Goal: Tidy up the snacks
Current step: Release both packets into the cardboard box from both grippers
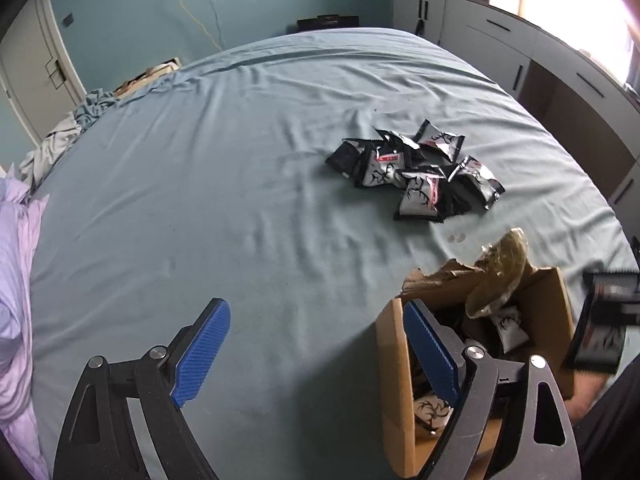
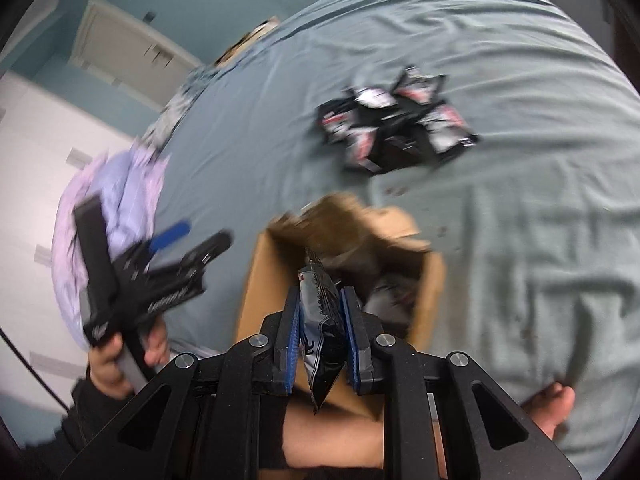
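Two tongs, left [image 1: 316,354] wide empty, right [image 2: 320,334] clamping blurred packet [image 2: 322,320], box [image 1: 394,360] half-hidden

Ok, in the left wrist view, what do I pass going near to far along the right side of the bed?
Open brown cardboard box → crumpled clear plastic wrapper → pile of black-and-silver snack packets → white drawer cabinets.

The right wrist view is smeared by motion: the print on the far pile of snack packets [image 2: 396,120] cannot be read. The left claw [image 2: 188,248] is a blur there. The cardboard box [image 1: 552,312] hides most of its contents. The held packet [image 1: 600,320] is blurred and cut by the right edge.
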Demonstrator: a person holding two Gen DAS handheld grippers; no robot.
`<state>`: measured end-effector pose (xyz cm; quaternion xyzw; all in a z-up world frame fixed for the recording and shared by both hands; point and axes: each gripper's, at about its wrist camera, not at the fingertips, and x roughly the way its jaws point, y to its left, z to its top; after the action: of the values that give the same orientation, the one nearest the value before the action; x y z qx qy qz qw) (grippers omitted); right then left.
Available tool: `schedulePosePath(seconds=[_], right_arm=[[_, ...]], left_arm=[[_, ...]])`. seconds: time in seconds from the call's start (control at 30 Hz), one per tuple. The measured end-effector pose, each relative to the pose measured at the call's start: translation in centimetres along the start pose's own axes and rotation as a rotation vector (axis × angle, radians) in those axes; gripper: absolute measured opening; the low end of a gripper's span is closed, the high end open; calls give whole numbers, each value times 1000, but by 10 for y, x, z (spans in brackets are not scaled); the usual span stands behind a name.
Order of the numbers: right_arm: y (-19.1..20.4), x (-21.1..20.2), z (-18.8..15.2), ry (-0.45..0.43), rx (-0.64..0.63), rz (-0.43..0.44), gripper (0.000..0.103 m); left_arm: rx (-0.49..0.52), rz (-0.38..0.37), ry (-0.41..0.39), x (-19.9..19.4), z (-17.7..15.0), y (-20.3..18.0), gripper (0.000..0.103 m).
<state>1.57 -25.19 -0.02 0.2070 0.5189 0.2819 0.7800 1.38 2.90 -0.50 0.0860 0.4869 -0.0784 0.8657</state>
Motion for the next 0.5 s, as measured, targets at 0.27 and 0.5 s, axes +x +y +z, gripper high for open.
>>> schedulePosePath(seconds=[0.27,0.5], right_arm=[[-32,41,-1,145,235,-52,49],[-48,17,11,-22,304,-40,56]], left_arm=[[-1,6,15,2,2,-3,90],[-19,-2,40,8,2,0,90]])
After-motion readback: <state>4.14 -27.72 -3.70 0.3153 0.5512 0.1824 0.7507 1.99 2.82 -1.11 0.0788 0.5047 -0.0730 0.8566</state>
